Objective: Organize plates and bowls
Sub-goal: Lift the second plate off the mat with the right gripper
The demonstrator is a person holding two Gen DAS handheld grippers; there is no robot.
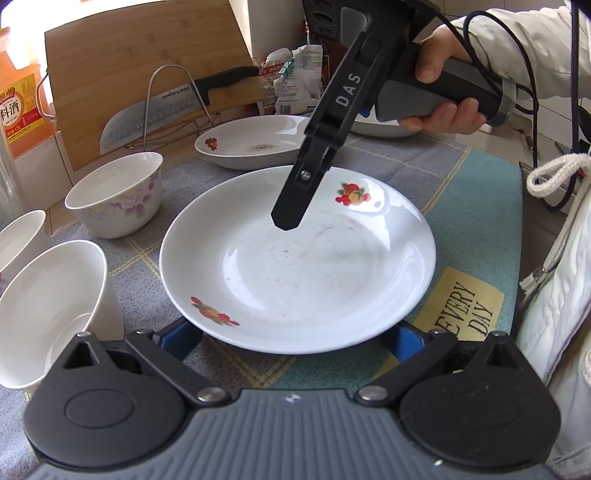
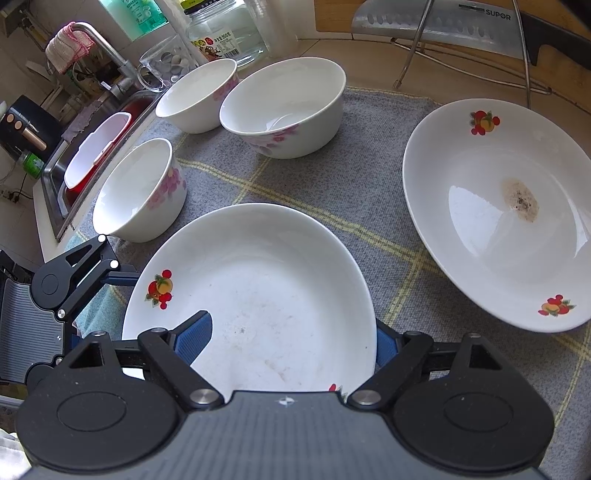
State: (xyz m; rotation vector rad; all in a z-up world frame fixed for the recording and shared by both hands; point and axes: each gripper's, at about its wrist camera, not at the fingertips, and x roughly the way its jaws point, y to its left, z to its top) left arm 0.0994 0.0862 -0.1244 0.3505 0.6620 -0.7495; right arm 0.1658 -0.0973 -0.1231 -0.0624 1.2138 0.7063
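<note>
A white plate with fruit prints (image 1: 299, 273) lies on the grey mat, also in the right wrist view (image 2: 255, 295). My left gripper (image 1: 295, 341) is open, its blue pads on either side of the plate's near rim. My right gripper (image 2: 291, 339) is open with one finger (image 2: 195, 336) inside the plate and the other outside its rim; its fingers (image 1: 291, 206) hang over the plate in the left wrist view. A second fruit plate (image 2: 498, 218) with a brown stain lies to the right. Three floral white bowls (image 2: 284, 107) (image 2: 197, 94) (image 2: 142, 190) stand behind.
A sink (image 2: 92, 158) with a red and white tub is at the left edge. A knife on a wire rack (image 1: 166, 110) and a cutting board (image 1: 122, 74) stand behind. A cooking wine bottle (image 1: 18, 110), jars (image 2: 221, 33) and a third dish (image 1: 376, 127) are nearby.
</note>
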